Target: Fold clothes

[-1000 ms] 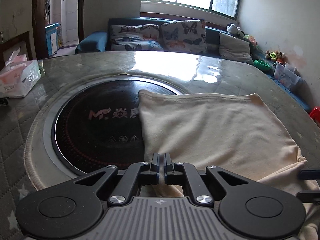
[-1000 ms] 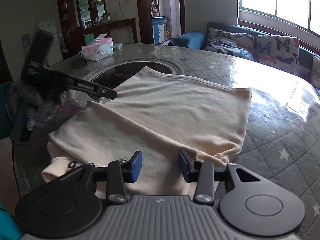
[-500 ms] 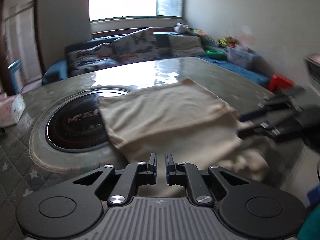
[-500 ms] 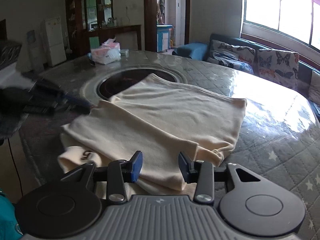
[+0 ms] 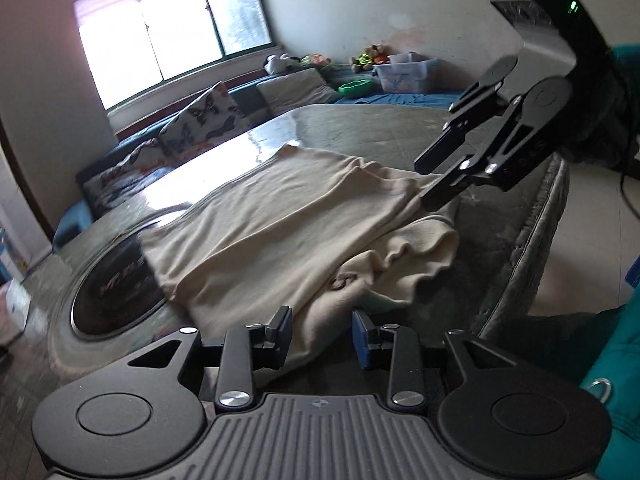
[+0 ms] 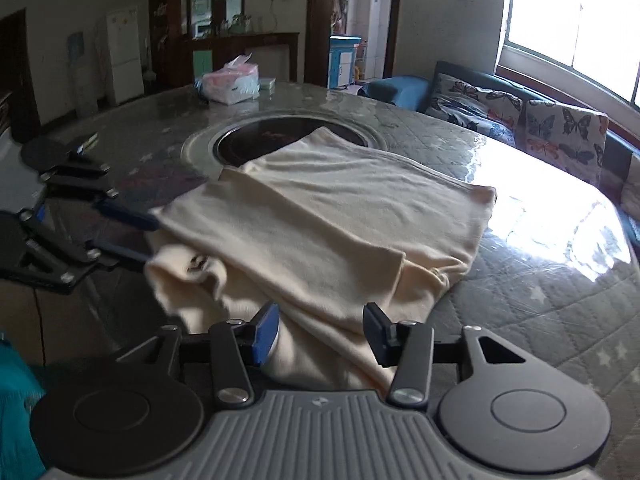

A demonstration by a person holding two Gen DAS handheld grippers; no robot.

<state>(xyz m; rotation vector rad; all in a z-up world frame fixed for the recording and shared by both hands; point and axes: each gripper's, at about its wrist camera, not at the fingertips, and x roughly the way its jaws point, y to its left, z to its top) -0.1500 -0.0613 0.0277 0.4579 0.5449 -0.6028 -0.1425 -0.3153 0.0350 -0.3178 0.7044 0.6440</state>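
Observation:
A cream garment (image 5: 280,220) (image 6: 340,220) lies folded on the round table (image 5: 400,128) (image 6: 540,300), with its collar end bunched near the table's edge. My left gripper (image 5: 321,338) (image 6: 148,238) hangs over the garment's near edge. Its jaws are opening, the cloth lies below and ahead of them, and the pads press on nothing. My right gripper (image 6: 320,332) (image 5: 426,182) is at the garment's other side. Its jaws are opening too, and cloth shows in the gap without being pinched.
A black round cooktop (image 5: 112,292) (image 6: 272,136) is set in the table's middle, partly under the garment. A tissue pack (image 6: 232,84) sits at the far side. A sofa with butterfly cushions (image 6: 560,128) runs under the window. Teal clothing of the person (image 5: 616,360) is at the table's edge.
The left gripper, shut a second ago, has parted its jaws and swung round to the garment's corner near the table edge. The right gripper's jaws have widened slightly and it has shifted a little.

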